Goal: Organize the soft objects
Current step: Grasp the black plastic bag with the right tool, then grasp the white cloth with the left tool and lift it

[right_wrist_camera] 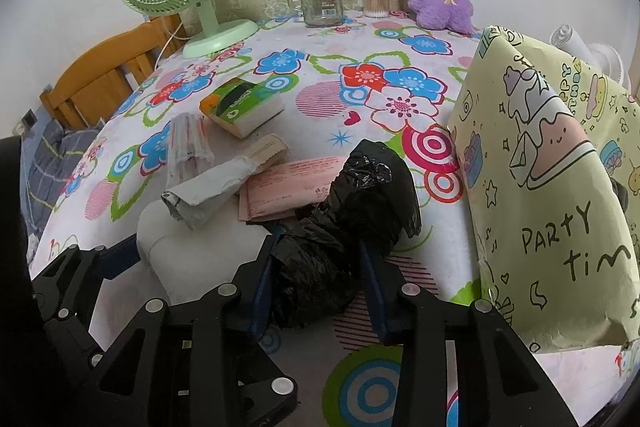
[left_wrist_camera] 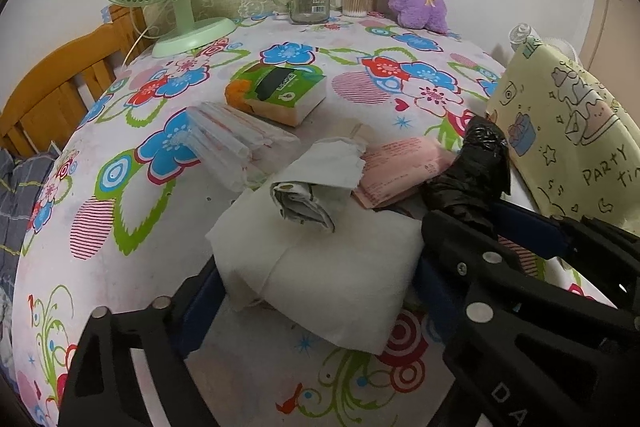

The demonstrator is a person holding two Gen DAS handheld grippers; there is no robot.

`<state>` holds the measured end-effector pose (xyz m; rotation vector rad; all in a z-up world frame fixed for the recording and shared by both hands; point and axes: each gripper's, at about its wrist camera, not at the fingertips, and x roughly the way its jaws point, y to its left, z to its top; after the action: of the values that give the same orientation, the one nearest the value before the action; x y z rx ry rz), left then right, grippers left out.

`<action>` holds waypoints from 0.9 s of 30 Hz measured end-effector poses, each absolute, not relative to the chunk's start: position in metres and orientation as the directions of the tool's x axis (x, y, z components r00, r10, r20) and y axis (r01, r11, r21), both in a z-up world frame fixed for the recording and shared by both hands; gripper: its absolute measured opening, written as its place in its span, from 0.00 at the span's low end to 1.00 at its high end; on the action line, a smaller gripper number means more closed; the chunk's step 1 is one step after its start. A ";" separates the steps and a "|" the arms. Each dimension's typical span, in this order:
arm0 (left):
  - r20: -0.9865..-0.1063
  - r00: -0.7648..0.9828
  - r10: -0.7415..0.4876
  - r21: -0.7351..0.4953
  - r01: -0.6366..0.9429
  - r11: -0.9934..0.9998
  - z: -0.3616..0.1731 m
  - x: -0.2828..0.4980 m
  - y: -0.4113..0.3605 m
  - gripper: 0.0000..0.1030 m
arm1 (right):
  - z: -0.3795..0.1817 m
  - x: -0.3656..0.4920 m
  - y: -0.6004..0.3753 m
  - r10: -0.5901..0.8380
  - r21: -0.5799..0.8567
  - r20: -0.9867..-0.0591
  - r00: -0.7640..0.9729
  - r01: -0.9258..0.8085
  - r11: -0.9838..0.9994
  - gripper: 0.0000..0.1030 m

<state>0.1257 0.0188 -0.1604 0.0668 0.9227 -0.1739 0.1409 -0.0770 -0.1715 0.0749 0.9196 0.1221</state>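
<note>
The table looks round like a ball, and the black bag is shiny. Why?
Left wrist view: the fisheye lens bends the flat tablecloth into a dome, with dark corners. Right wrist view: room light glints off the crinkled black bag between the right tongs.

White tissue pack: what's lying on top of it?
A rolled grey-white bundle lies across the far part of the white tissue pack, its far end reaching onto the pink packet. What the bundle holds is hidden. The left gripper straddles the pack.
</note>
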 end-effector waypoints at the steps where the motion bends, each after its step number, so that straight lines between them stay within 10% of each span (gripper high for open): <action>1: -0.798 0.591 -0.123 -0.021 0.176 0.984 -0.160 0.125 0.020 0.81 | -0.171 0.140 -0.077 0.145 0.123 -0.786 0.600 -0.078 0.989 0.40; 7: -0.794 0.596 -0.122 -0.038 0.151 0.988 -0.156 0.116 0.022 0.65 | -0.167 0.134 -0.074 0.174 0.142 -0.781 0.600 -0.101 0.985 0.39; 27: -0.750 0.650 -0.126 -0.055 0.128 0.990 -0.128 0.088 0.030 0.58 | -0.140 0.112 -0.066 0.204 0.143 -0.738 0.643 -0.147 0.979 0.38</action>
<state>0.0882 0.0298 -0.1284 0.0024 0.8514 -0.1440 0.1121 -0.0659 -0.1403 0.0718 0.8498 0.2002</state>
